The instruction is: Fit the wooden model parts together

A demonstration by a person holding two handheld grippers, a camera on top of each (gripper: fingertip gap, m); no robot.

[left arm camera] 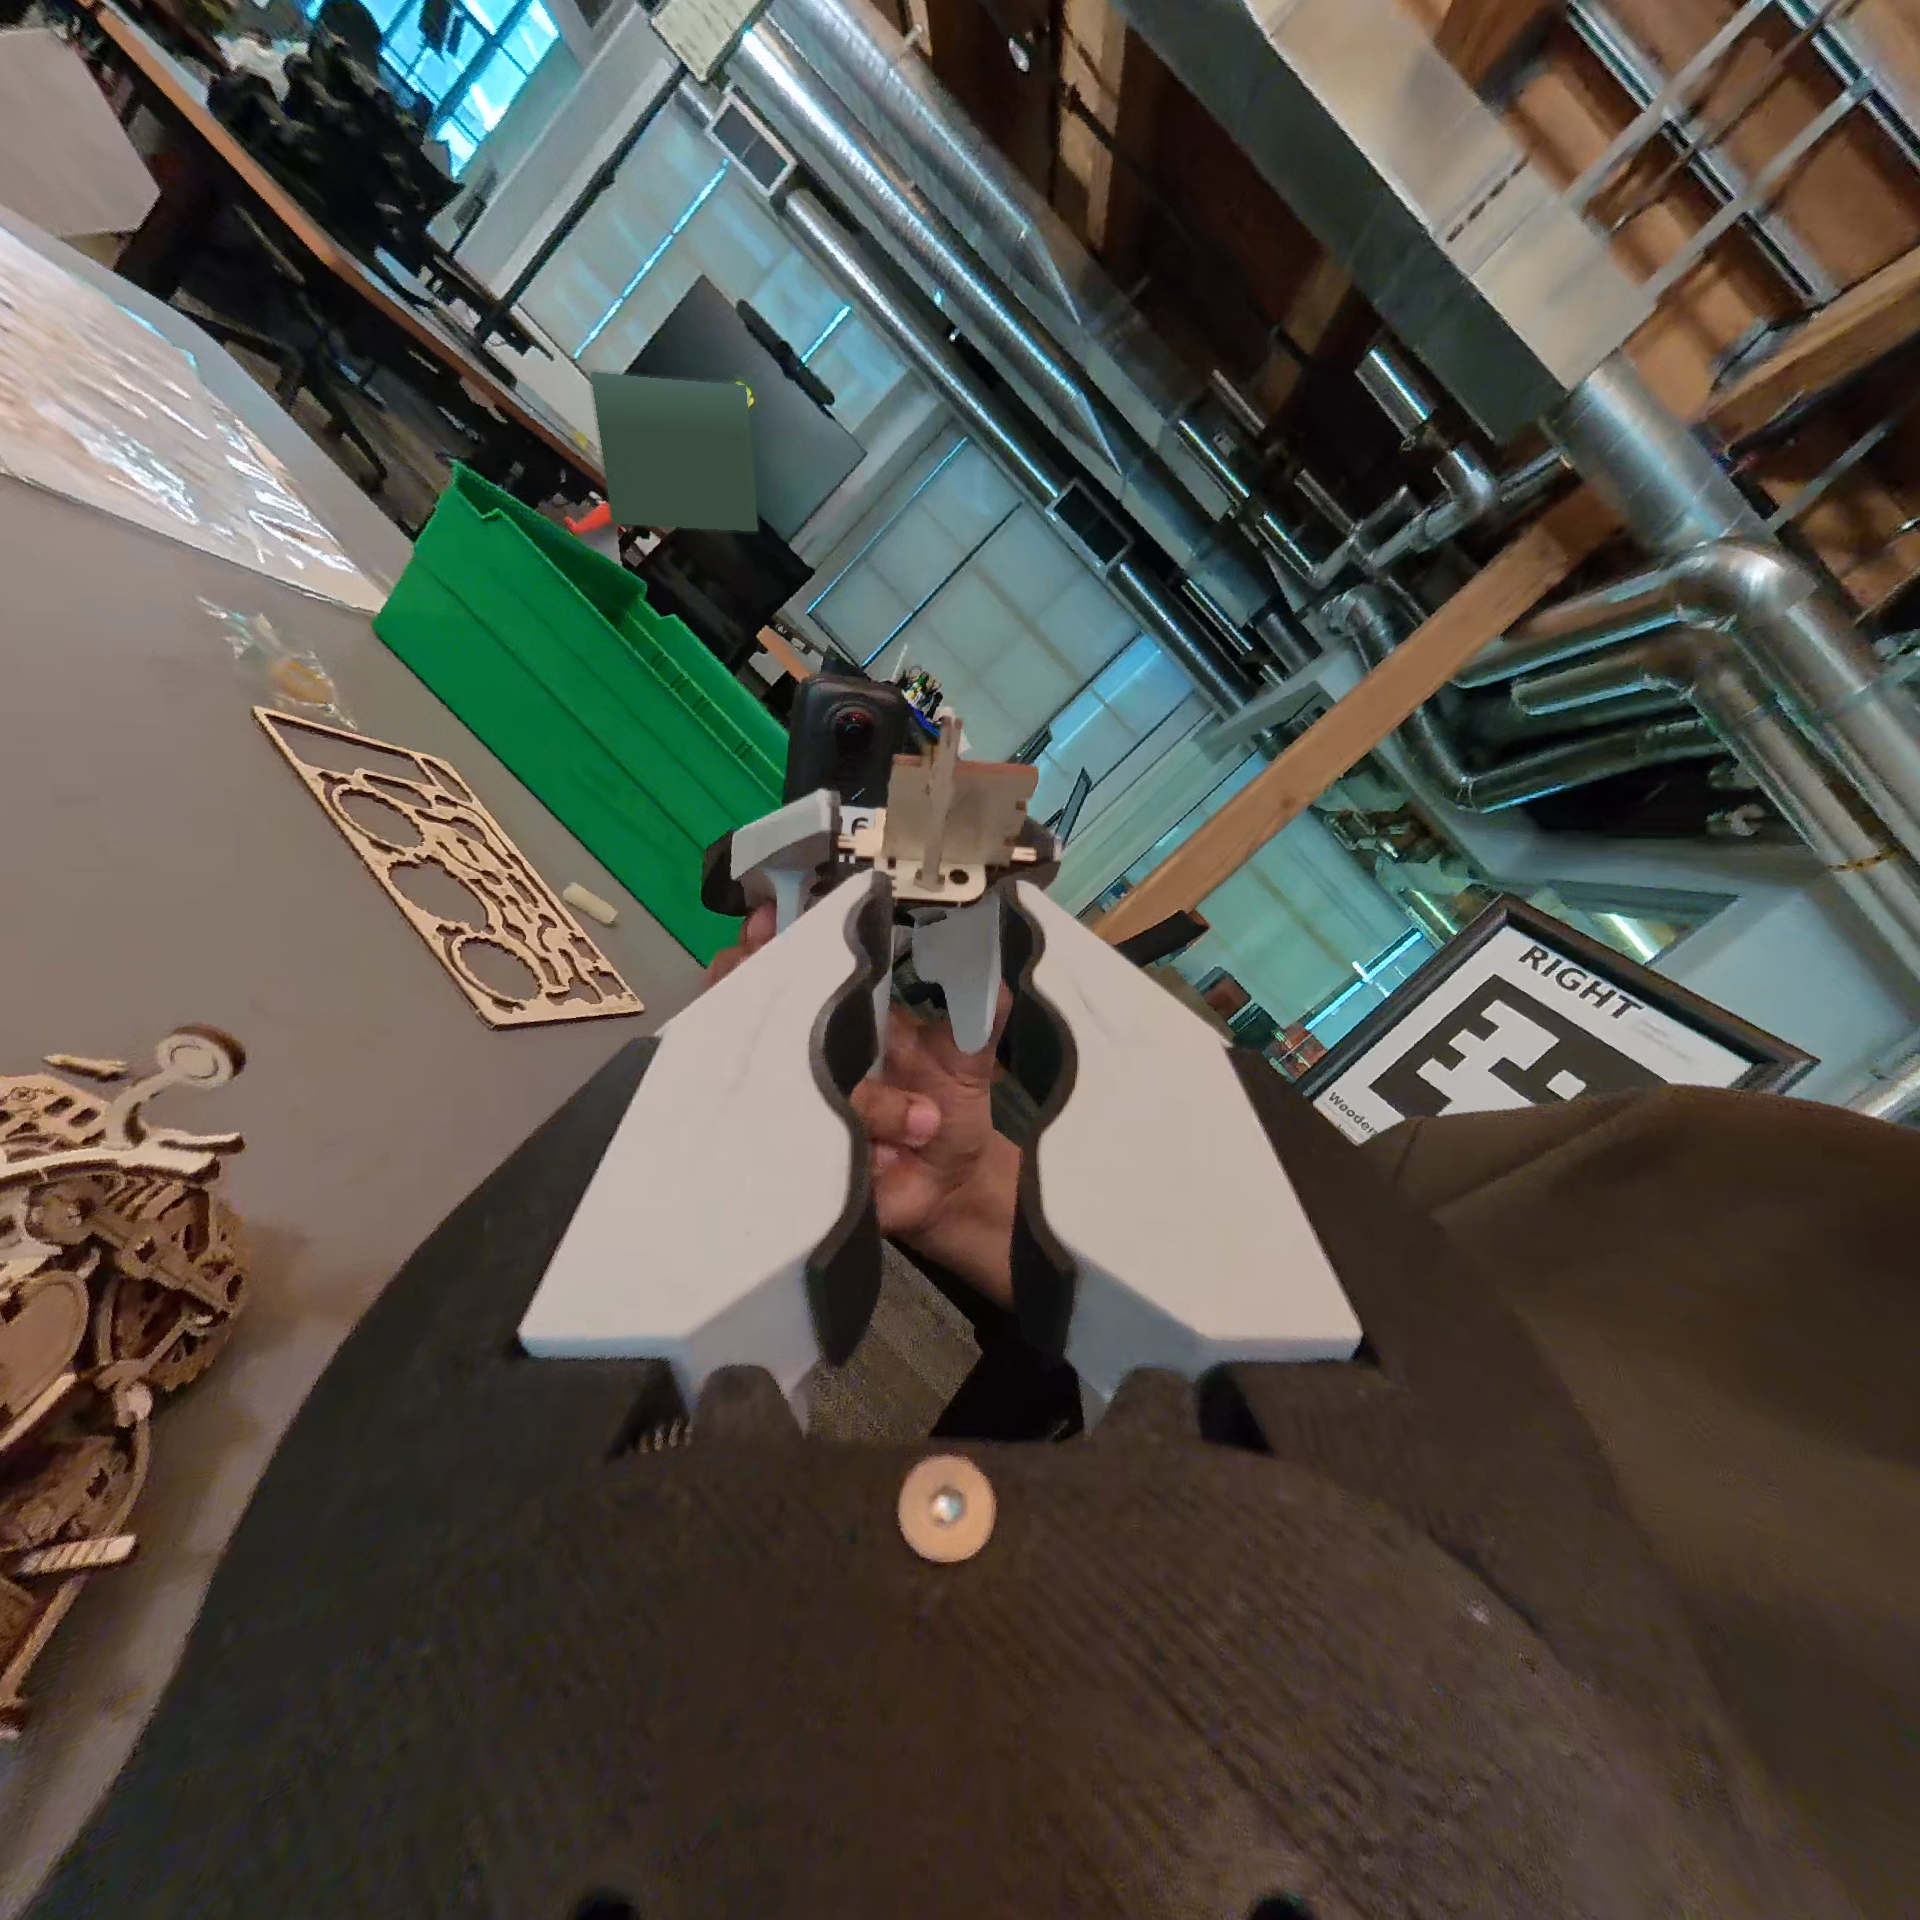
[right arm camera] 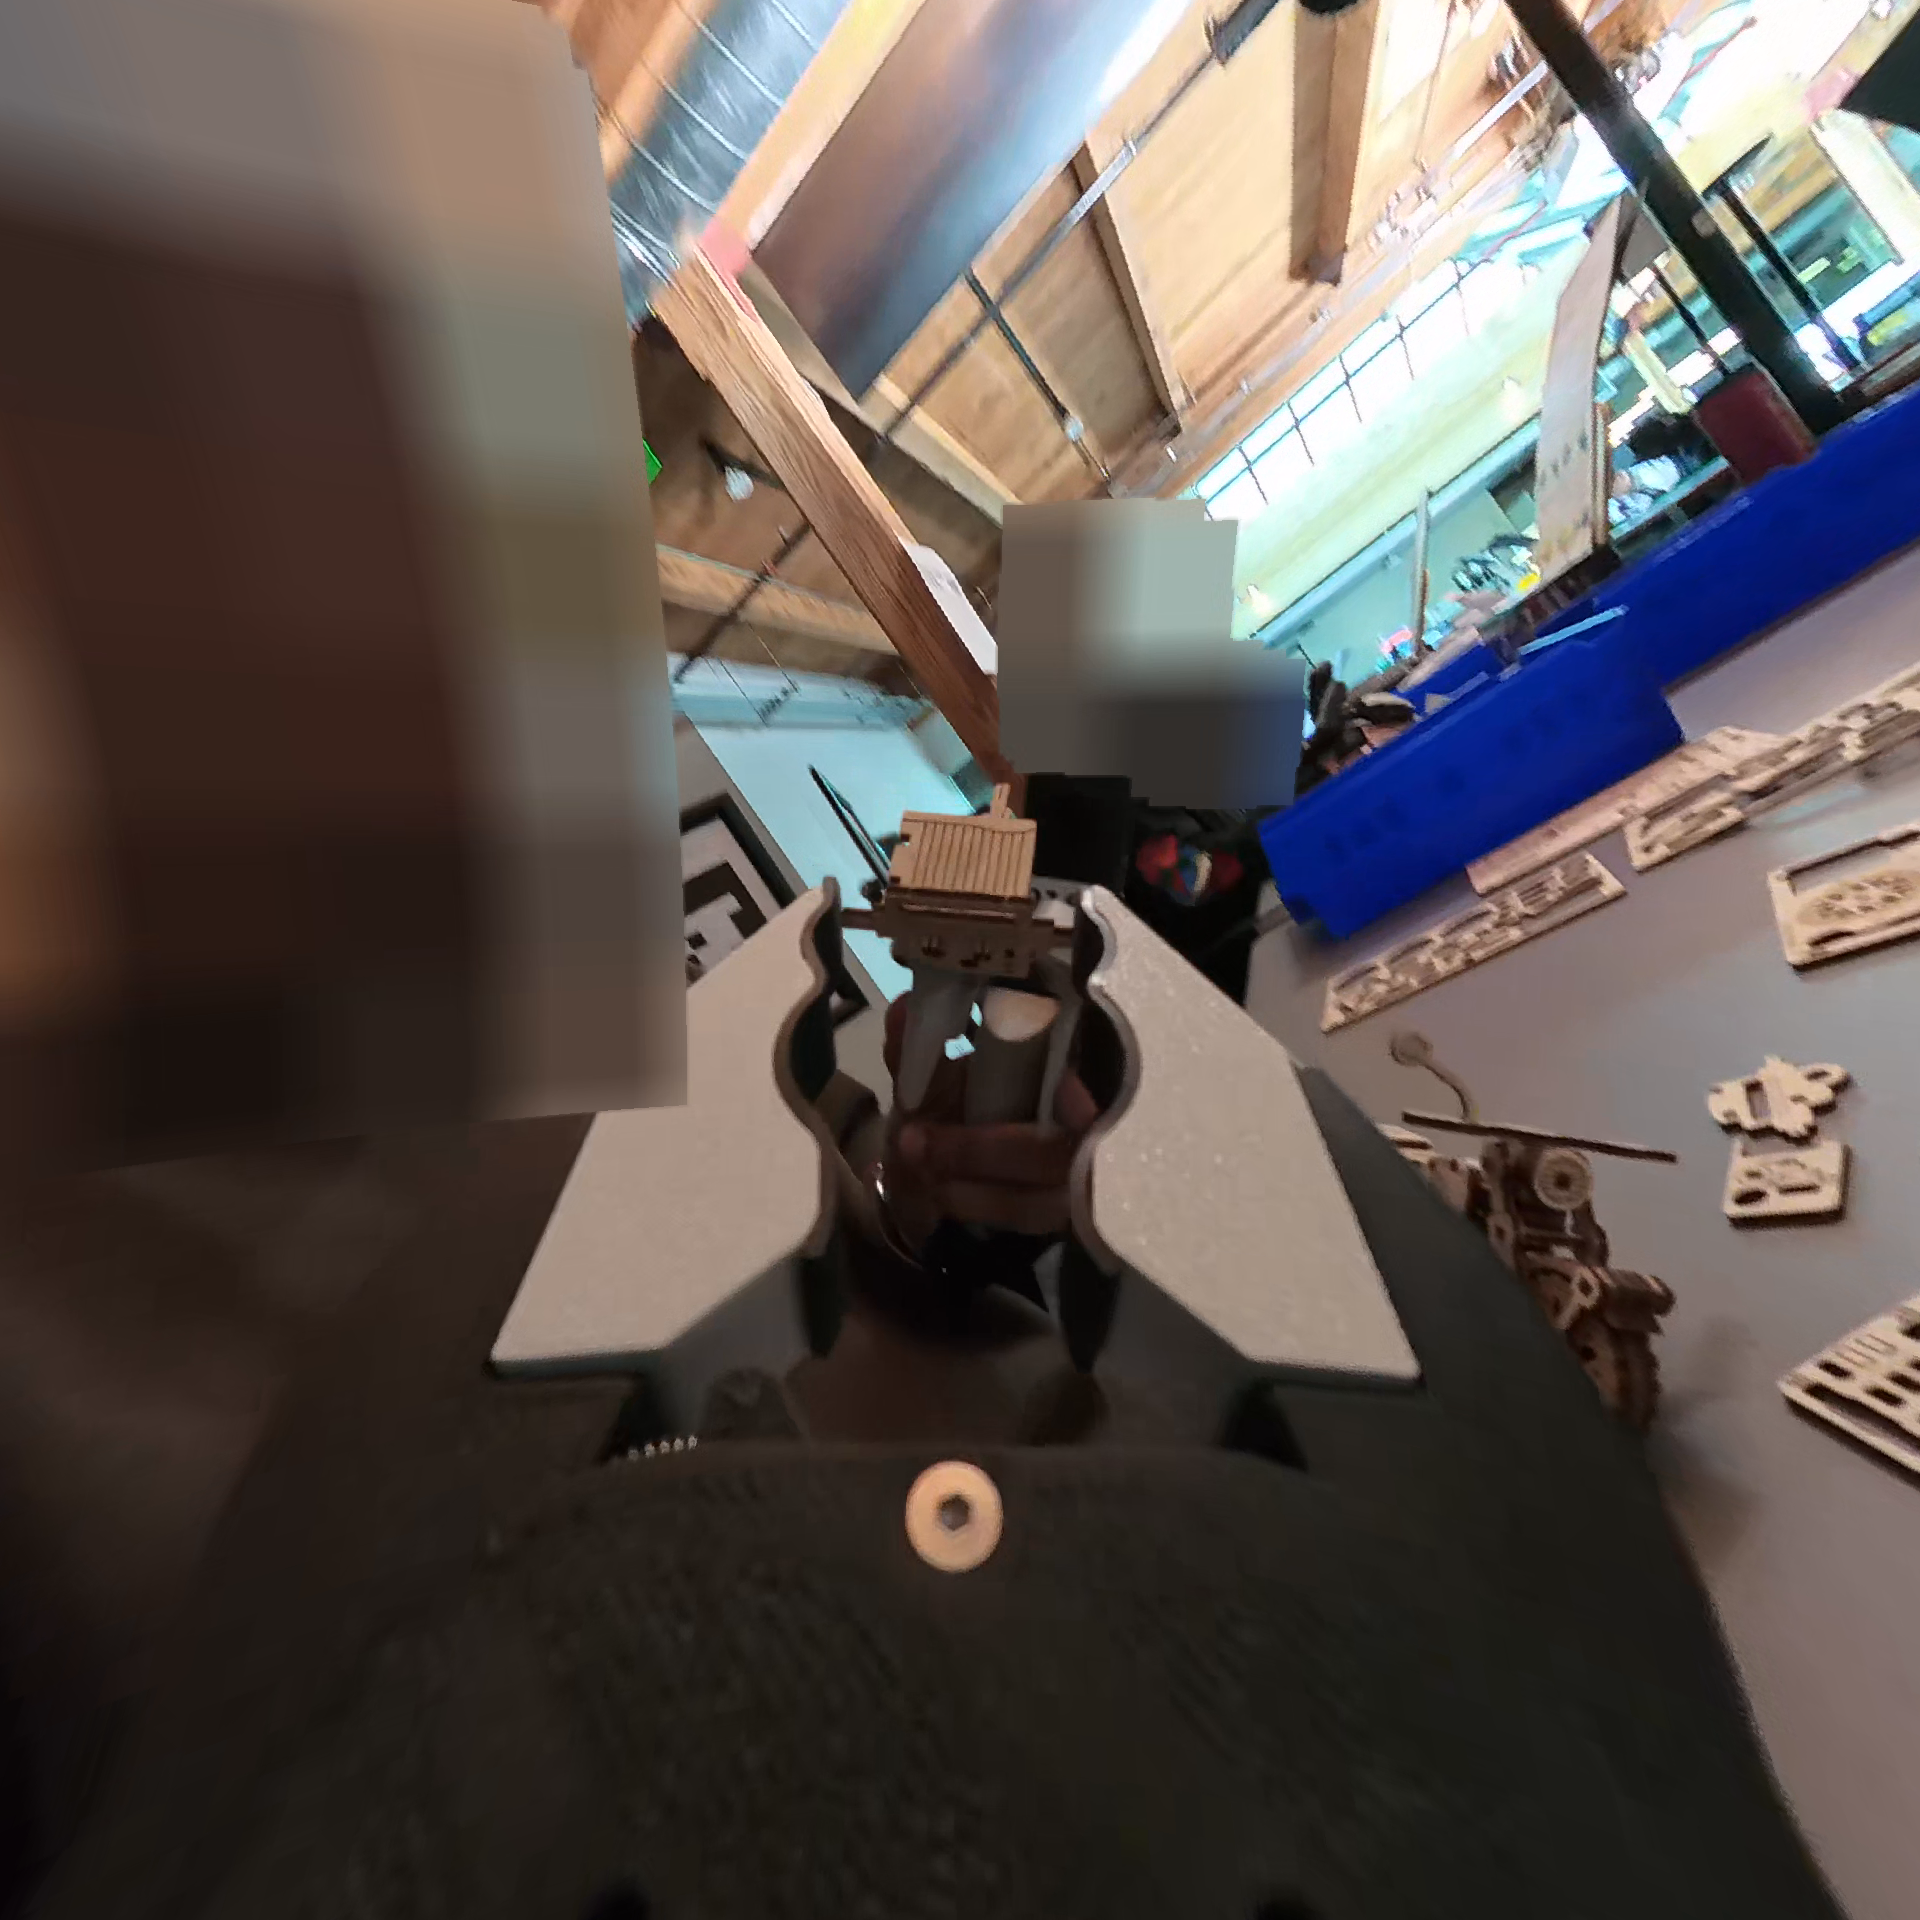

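A small wooden sub-assembly (left arm camera: 951, 831) with a slatted top and side pegs is held up in the air between both grippers, which face each other. My left gripper (left arm camera: 948, 883) is shut on its lower plate. My right gripper (right arm camera: 961, 906) closes on its side pegs, one fingertip (right arm camera: 831, 914) at each end; the sub-assembly also shows in the right wrist view (right arm camera: 961, 883). The right gripper and its camera appear beyond the piece in the left wrist view (left arm camera: 842, 727). A partly built wooden model (left arm camera: 94, 1247) sits on the grey table (left arm camera: 208, 935), and also shows in the right wrist view (right arm camera: 1548, 1236).
A punched-out wooden sheet (left arm camera: 447, 873) lies near a green bin (left arm camera: 582, 675). A blue bin (right arm camera: 1475, 769), several wooden part sheets (right arm camera: 1475, 925) and loose cut pieces (right arm camera: 1777, 1101) lie on the table. A framed marker sign (left arm camera: 1558, 1049) stands at the right. A hand (left arm camera: 935, 1132) shows behind the fingers. The grippers are tip to tip, or close to it.
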